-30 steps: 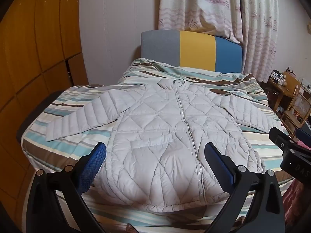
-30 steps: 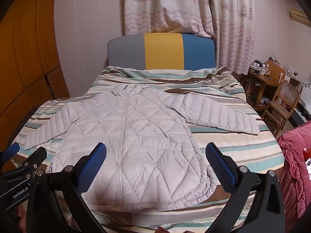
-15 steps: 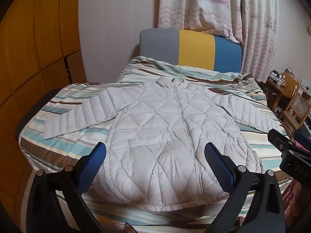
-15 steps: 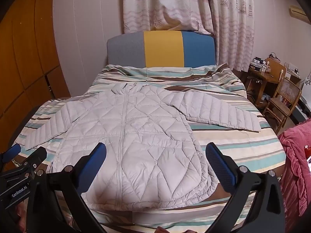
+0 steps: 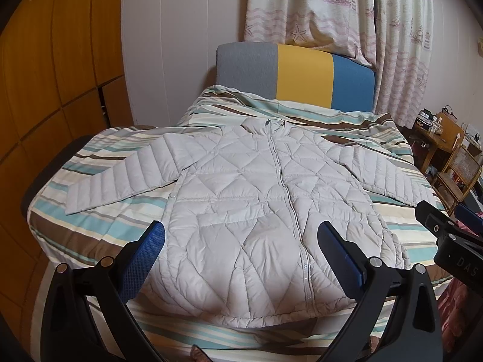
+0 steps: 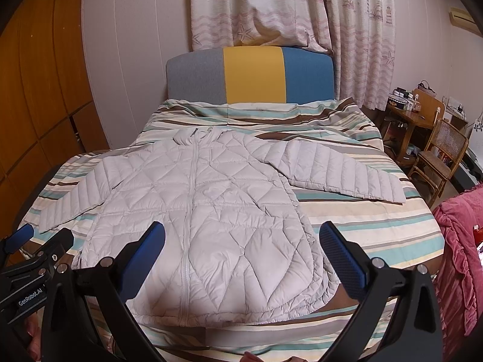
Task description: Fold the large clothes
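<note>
- The pale grey quilted jacket (image 5: 256, 211) lies flat and face up on the striped bedspread (image 5: 99, 226), zipped, collar toward the grey, yellow and blue headboard (image 5: 295, 72) and hem toward the foot of the bed
- Both sleeves are spread out and away from the jacket's body, each slanting down toward the foot end, cuffs well apart from the hem
- The left gripper (image 5: 241, 249) hangs above the foot end with its blue-padded fingers (image 5: 145, 256) spread wide, holding nothing; the jacket's lower half shows between them, not touched
- The right gripper (image 6: 241, 250) hangs likewise over the foot end, fingers (image 6: 344, 256) parted and empty, the jacket's hem and the sleeve on its own side ahead of it; it is also seen at the right edge of the left wrist view (image 5: 452, 241)
- Against the frames from a second ago, the jacket sits slightly lower in both views while its shape and place on the bedspread are unchanged; both grippers are as wide apart as before
</note>
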Available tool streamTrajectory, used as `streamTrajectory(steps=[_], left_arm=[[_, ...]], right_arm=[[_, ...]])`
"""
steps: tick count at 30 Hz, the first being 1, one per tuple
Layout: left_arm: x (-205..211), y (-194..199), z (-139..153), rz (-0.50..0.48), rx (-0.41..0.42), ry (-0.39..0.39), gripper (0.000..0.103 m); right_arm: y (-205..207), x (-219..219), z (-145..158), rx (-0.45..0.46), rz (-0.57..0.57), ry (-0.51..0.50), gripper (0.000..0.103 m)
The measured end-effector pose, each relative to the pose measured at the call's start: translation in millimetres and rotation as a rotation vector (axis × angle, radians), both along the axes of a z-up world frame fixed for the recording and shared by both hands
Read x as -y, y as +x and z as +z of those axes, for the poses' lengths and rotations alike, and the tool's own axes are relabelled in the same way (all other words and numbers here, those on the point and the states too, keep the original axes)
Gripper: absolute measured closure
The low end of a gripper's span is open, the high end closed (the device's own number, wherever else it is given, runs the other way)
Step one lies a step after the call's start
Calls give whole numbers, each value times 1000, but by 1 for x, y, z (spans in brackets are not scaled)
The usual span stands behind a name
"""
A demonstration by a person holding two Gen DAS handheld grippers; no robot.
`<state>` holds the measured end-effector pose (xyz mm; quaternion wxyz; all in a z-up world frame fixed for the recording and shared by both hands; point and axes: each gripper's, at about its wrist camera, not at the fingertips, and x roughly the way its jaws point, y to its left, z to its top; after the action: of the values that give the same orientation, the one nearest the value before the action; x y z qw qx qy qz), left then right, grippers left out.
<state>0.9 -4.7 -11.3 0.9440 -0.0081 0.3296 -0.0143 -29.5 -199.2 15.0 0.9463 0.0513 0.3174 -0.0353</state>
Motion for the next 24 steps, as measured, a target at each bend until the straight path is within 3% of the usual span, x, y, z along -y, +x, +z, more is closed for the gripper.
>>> streamTrajectory(steps=[24], left_arm=[[2,-1,-6,0,-10,-3,3]], right_arm=[[0,-1,-1,-6,2,1,2]])
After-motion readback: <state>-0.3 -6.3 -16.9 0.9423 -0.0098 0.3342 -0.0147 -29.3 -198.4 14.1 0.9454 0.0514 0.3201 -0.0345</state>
